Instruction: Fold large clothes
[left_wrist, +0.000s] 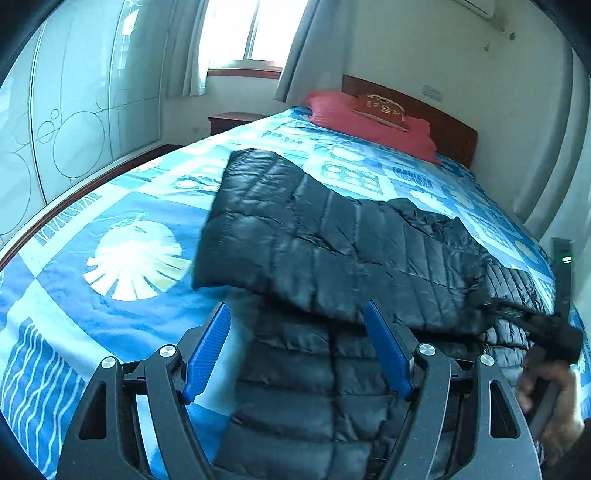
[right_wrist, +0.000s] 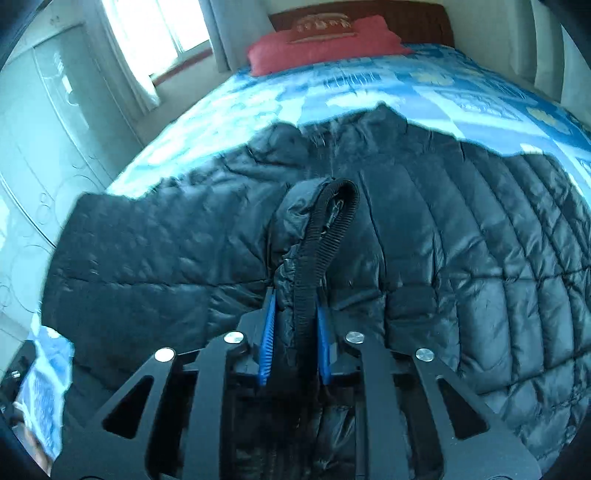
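Mid-fold: right gripper clamps the jacket cuff, apparently; left gripper gapes empty above it; next, lay sleeve across.

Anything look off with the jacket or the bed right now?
Nothing damaged or spilled. The jacket lies rumpled across the bed, one sleeve folded over. The right tool pinches its ribbed edge; the left tool is open above it.

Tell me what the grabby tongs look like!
Both tongs, left and right, have black arms with triangle-shaped holes, round silver bolts and bright blue ridged pads. In the left view the right tongs show a small green light, held by a hand.
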